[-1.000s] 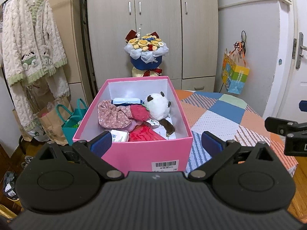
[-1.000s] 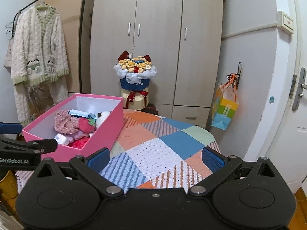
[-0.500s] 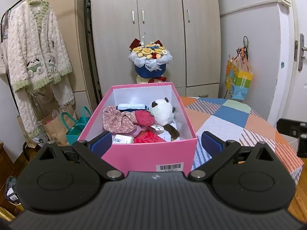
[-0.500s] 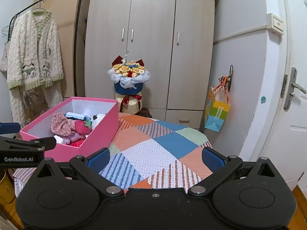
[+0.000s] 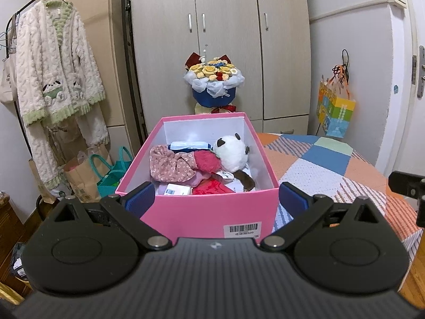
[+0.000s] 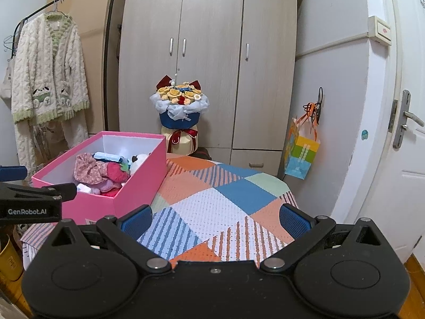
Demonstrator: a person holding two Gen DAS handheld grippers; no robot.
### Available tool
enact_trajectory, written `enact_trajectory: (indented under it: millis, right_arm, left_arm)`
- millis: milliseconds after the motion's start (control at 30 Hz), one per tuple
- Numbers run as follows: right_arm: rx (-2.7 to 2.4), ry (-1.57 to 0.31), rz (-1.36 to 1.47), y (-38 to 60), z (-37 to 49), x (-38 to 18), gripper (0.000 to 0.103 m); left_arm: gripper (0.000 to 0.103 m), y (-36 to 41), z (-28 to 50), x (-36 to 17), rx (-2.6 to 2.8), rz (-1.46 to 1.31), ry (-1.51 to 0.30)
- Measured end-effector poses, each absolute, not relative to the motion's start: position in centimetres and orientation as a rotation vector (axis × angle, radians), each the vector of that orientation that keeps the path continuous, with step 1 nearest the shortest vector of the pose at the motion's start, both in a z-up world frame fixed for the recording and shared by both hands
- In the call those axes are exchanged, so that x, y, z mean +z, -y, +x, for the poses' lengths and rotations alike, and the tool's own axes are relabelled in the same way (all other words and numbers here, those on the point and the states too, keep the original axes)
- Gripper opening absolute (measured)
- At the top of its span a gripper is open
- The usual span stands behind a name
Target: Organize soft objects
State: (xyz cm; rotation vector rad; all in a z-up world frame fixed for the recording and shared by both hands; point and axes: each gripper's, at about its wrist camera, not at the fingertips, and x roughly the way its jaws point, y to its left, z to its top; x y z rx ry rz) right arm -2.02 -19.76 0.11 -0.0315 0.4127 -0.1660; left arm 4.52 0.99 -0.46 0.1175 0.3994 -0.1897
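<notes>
Retreating: the left gripper (image 5: 215,199) has drawn back and risen from the box (image 5: 212,212) since a second ago, fingers wide, holding nothing. The right gripper (image 6: 215,219), fingers wide and empty, hangs over the bare quilt (image 6: 228,199). Box: at the quilt's left edge, long axis near to far, barcode end nearest. Contents: panda (image 5: 232,152) far right, floral cloth (image 5: 170,166) left, red plush (image 5: 207,160) between. Judgement: sorting appears complete or nearly so.
</notes>
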Motion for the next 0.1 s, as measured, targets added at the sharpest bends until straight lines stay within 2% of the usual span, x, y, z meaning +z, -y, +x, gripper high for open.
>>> enact_trajectory:
  millis: [100]
  right_arm:
    - [-0.165,-0.415,-0.032,19.83,-1.98,0.08,0.103]
  left_arm:
    - [0.101,-1.00,4.48,-0.45,-0.189,0.121,-0.398]
